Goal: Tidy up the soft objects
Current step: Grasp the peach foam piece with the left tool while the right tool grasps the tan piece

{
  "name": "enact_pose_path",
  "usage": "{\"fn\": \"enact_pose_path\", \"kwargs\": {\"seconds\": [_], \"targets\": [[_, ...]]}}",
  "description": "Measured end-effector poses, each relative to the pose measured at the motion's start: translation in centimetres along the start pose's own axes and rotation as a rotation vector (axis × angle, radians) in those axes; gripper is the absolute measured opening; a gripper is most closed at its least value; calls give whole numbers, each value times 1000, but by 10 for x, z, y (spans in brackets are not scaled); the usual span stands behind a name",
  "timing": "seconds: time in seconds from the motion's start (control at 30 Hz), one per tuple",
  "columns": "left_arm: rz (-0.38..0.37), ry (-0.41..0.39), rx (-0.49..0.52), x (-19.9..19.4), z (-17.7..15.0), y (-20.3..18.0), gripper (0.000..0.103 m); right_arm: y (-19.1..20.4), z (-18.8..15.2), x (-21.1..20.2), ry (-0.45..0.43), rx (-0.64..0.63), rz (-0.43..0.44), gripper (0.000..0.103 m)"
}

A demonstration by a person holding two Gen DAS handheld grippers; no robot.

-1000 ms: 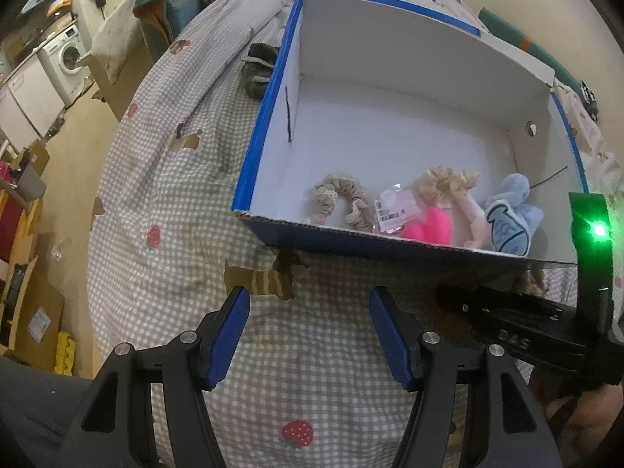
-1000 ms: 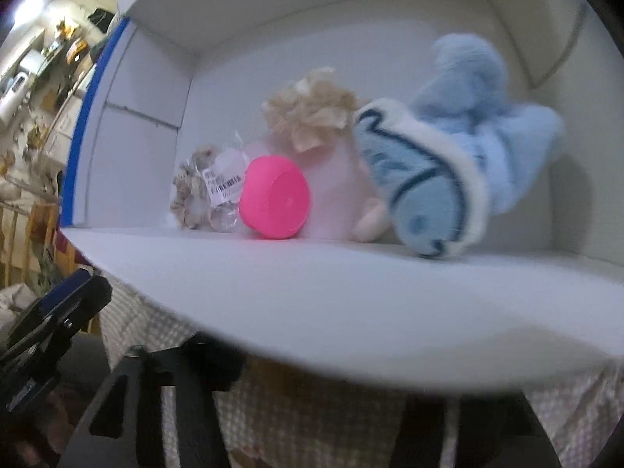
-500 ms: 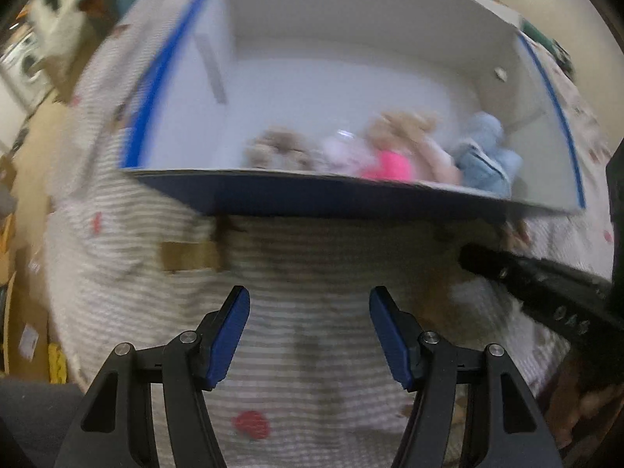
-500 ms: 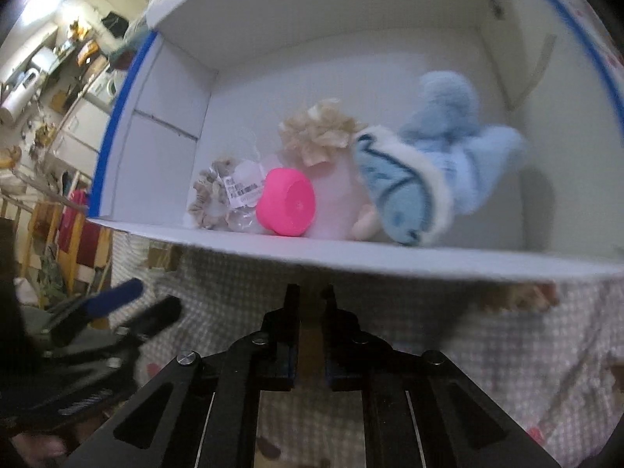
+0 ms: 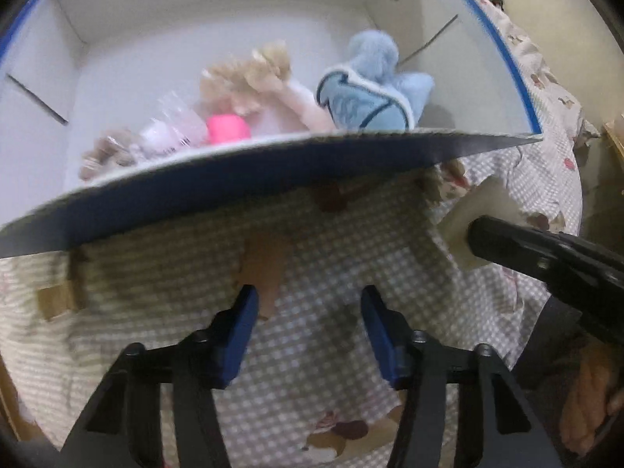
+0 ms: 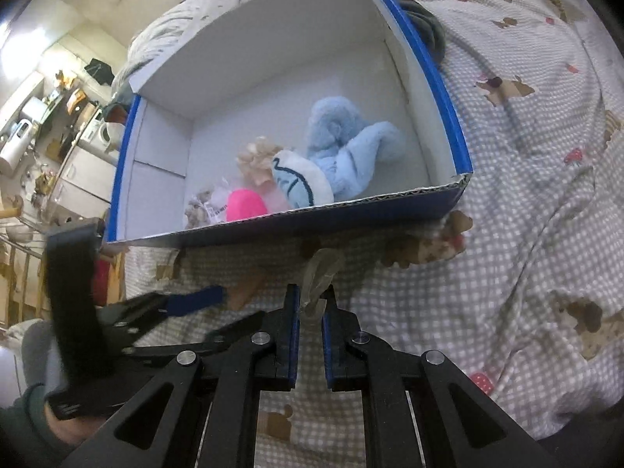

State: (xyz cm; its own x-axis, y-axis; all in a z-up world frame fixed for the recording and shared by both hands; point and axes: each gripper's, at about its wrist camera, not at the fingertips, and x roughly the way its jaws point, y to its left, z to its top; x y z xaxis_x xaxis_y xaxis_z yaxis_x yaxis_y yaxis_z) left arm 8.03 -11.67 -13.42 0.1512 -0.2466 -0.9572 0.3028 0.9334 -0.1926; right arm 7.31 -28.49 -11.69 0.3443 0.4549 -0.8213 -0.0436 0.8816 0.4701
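Observation:
A blue-edged white cardboard box (image 6: 436,78) (image 5: 273,163) sits on a checked bedspread. Inside lie a light blue plush (image 6: 343,148) (image 5: 370,89), a beige frilly soft item (image 6: 255,160) (image 5: 249,74), a bright pink object (image 6: 245,204) (image 5: 228,126) and a beige scrunchie with a tagged clear packet (image 6: 202,206) (image 5: 113,148). My right gripper (image 6: 311,304) is shut on a thin pale translucent strip (image 6: 321,269) in front of the box. My left gripper (image 5: 308,312) is open and empty over the bedspread, just before the box's near wall. It shows at the left of the right wrist view (image 6: 195,300).
The bedspread (image 6: 526,234) has folds and dog and strawberry prints to the right. A dark cable (image 6: 429,27) lies behind the box. A kitchen area (image 6: 50,117) and the floor lie far left. A hand (image 5: 596,394) holds the right gripper's handle.
My left gripper has moved close to the box's near wall. My right gripper has pulled back from the box and risen, and now shows shut on the pale strip.

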Motion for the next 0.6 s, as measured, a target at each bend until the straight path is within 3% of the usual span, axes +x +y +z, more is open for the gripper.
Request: {"fn": "enact_pose_path", "kwargs": {"seconds": [0.07, 0.17, 0.23, 0.33, 0.6], "targets": [[39, -1, -2, 7, 2, 4, 41, -5, -2, -7, 0, -3, 8, 12], [51, -9, -6, 10, 3, 9, 25, -8, -2, -12, 1, -1, 15, 12], [70, -24, -10, 9, 2, 13, 6, -9, -2, -12, 0, 5, 18, 12], [39, -44, -52, 2, 2, 24, 5, -8, 0, -9, -1, 13, 21, 12], [55, -135, -130, -48, -16, 40, 4, 0, -1, -8, 6, 0, 31, 12]]}}
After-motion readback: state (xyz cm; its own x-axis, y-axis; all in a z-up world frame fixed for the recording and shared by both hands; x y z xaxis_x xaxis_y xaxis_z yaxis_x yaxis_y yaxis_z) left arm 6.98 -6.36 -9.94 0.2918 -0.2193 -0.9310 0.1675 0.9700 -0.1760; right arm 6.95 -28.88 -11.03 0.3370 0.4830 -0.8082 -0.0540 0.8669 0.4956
